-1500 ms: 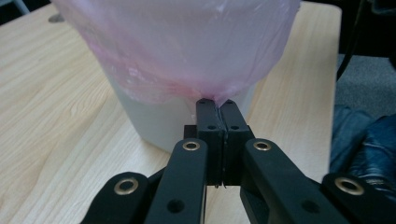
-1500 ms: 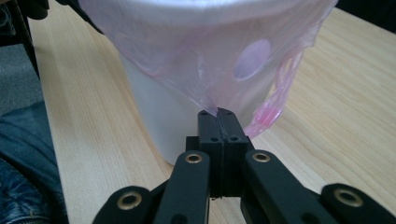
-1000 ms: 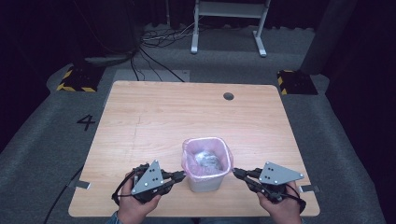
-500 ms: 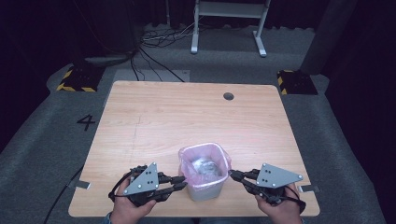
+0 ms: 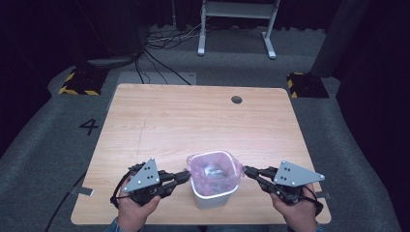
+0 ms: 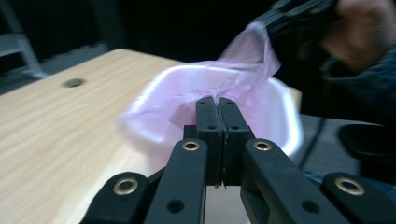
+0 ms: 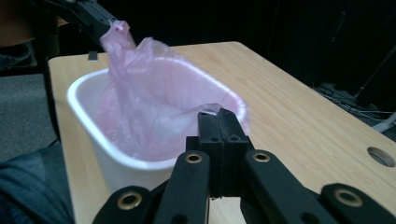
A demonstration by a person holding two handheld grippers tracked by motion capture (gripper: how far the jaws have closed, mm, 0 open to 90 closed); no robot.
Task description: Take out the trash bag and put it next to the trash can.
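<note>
A white bin [image 5: 212, 199] lined with a pink plastic bag [image 5: 212, 166] stands near the table's front edge. My left gripper [image 5: 186, 176] meets the bag's left edge and my right gripper [image 5: 246, 170] meets its right edge. In the left gripper view the left gripper [image 6: 217, 100] is shut on a fold of the bag [image 6: 243, 60], and the right gripper [image 6: 285, 16] pinches the far corner. In the right gripper view the right gripper [image 7: 217, 113] is shut on the bag [image 7: 140, 84] at the bin's [image 7: 88, 126] near rim. There the left gripper [image 7: 100, 21] holds the opposite corner raised.
The wooden table [image 5: 193, 121] has a small round hole [image 5: 236, 99] near its far edge. Grey carpet surrounds it, with cables and a white stand's legs [image 5: 237, 29] beyond. The person's hands sit at the front edge.
Both grippers and the bin have shifted slightly toward the table's front edge. The grippers have closed in on the bag's two sides.
</note>
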